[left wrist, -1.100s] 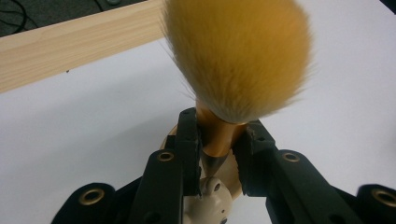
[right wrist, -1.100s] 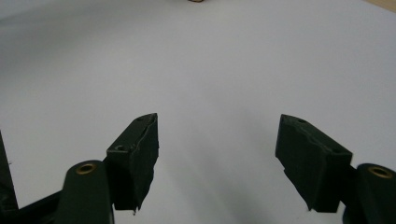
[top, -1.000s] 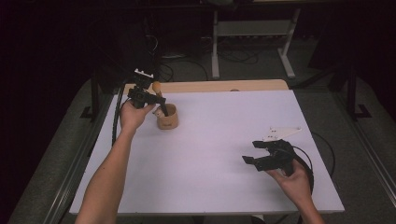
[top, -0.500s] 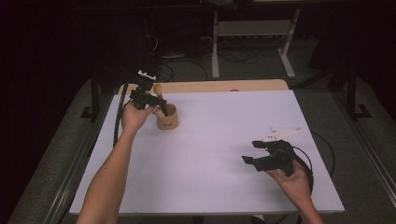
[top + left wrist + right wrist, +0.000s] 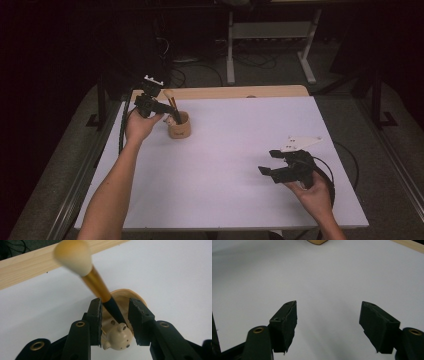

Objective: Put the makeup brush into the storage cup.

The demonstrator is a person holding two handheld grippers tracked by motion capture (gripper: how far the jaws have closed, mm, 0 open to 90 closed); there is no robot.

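Observation:
A tan cup (image 5: 179, 127) with a small bear figure (image 5: 117, 336) on its rim stands at the far left of the white table (image 5: 235, 150). A make-up brush (image 5: 96, 286) with a gold ferrule and pale bristles stands tilted in the cup (image 5: 135, 296). My left gripper (image 5: 115, 302) reaches over the rim (image 5: 170, 115). Its jaws have just been opening: the brush's dark handle lies between them beside the left pad, with a gap to the right pad. My right gripper (image 5: 267, 162) hovers open over bare table at the near right, nothing between its jaws (image 5: 328, 307).
A light wooden board (image 5: 235, 92) runs along the table's far edge. The cup's base (image 5: 317, 241) shows far ahead in the right gripper view. Cables trail off both table sides, and a white desk frame (image 5: 270, 30) stands behind the table.
The left hand has shifted only slightly beside the cup, with the brush still standing in it. The right hand has kept still.

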